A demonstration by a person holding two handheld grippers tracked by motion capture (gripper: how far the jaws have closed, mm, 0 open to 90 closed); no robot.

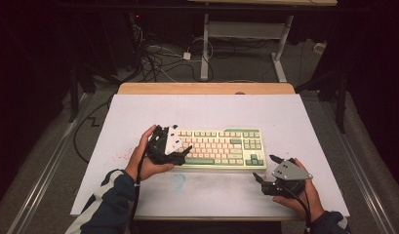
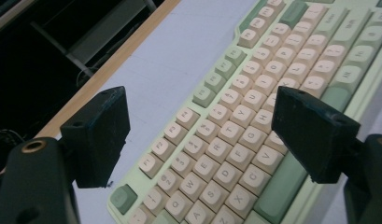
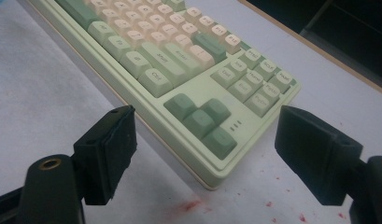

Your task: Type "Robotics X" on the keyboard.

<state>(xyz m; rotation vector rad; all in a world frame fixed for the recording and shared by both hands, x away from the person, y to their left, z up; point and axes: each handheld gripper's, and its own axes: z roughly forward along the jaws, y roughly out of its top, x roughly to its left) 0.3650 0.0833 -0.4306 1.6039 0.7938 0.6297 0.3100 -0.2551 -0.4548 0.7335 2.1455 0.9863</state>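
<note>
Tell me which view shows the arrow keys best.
The right gripper view: the arrow keys sit close and sharp between its open jaws. The high view shows them small at the keyboard's right end. The left gripper view covers the letter rows instead.

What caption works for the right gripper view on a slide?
Open right hand-held gripper poised at the arrow-key corner of a green and cream keyboard on a white table flecked with red.

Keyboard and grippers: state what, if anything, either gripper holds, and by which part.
Nothing is held. The left gripper stands open above the keyboard keys, and the right gripper stands open near its arrow-key corner, pads touching nothing.
</note>
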